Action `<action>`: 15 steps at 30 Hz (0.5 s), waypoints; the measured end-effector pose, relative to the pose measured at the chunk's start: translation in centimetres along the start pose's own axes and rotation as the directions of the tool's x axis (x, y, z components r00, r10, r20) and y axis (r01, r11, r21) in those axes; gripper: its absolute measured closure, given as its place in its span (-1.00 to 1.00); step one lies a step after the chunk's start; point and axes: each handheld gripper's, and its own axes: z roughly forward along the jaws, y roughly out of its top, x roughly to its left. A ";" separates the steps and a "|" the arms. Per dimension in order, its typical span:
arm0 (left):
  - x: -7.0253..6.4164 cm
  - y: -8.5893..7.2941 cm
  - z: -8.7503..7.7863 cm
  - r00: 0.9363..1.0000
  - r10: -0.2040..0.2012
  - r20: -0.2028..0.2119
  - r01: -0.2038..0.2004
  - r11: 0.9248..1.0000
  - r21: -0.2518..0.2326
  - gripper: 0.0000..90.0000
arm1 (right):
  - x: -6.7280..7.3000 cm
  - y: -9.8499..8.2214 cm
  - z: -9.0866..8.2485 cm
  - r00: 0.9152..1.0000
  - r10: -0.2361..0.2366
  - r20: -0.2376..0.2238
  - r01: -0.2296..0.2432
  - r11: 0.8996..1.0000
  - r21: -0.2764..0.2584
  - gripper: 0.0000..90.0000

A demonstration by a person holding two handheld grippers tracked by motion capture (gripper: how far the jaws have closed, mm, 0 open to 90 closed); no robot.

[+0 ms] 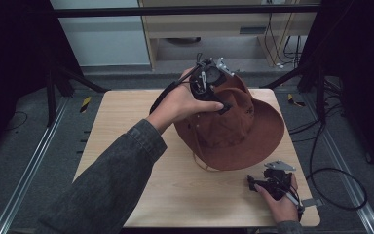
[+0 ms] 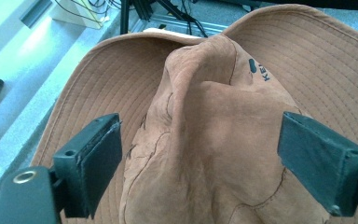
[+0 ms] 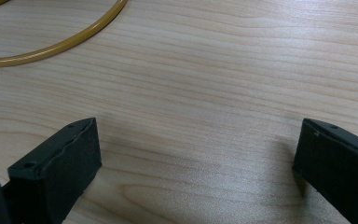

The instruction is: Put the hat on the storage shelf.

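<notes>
A brown suede wide-brim hat (image 1: 243,131) sits right of centre on the wooden table (image 1: 126,122). My left gripper (image 1: 222,95) hangs over the hat's far-left side, held by a hand in a dark sleeve. In the left gripper view the creased crown (image 2: 205,140) lies between my left gripper's (image 2: 191,163) wide jaws, and the pads stand apart from it, open. My right gripper (image 1: 251,183) rests low near the table's front right, in front of the brim. Its jaws (image 3: 196,172) are open over bare wood, with nothing between them.
A yellowish cord (image 3: 51,46) from the hat loops on the wood ahead of my right gripper and peeks out under the brim's front (image 1: 204,165). Black cables (image 1: 331,170) lie on the floor right of the table. A pale cabinet (image 1: 209,29) stands behind.
</notes>
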 end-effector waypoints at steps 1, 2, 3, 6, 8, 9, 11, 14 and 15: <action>0.0 0.0 0.0 1.000 0.000 0.000 0.000 1.000 0.000 -0.73 | 0.0 0.0 0.0 1.000 0.000 0.000 0.000 1.000 0.000 -0.99; 0.0 -0.1 0.0 1.000 0.001 -0.003 -0.001 1.000 -0.002 -0.73 | 0.0 0.0 0.0 1.000 0.000 0.000 0.000 1.000 0.000 -0.99; -0.1 -0.2 0.0 1.000 0.005 -0.002 -0.005 1.000 -0.009 -0.75 | 0.0 0.0 0.0 1.000 0.000 0.000 0.000 1.000 0.000 -0.99; -0.2 -0.4 -0.1 1.000 0.008 -0.001 -0.008 1.000 -0.015 -0.77 | 0.0 0.0 0.0 1.000 0.000 0.000 0.000 1.000 0.000 -0.98; -0.3 -0.7 -0.2 1.000 0.011 0.000 -0.011 1.000 -0.021 -0.78 | 0.0 0.0 0.0 1.000 0.001 0.000 -0.001 1.000 0.000 -0.98; -0.3 -0.8 -0.3 1.000 0.013 -0.003 -0.013 1.000 -0.023 -0.78 | 0.0 0.0 0.0 1.000 0.001 0.000 -0.001 1.000 0.000 -0.98; -0.4 -1.1 -0.5 1.000 0.023 -0.010 -0.023 0.999 -0.022 -0.77 | 0.0 0.0 0.0 1.000 0.000 0.000 0.000 1.000 0.000 -0.99; -0.4 -1.6 -1.0 1.000 0.017 -0.005 -0.017 0.999 -0.043 -0.79 | 0.0 0.0 0.0 1.000 0.001 0.000 -0.001 1.000 0.000 -0.99; -0.4 -1.6 -1.0 1.000 0.017 -0.005 -0.017 0.999 -0.043 -0.79 | 0.0 0.0 0.0 1.000 0.000 0.000 0.000 1.000 0.000 -0.99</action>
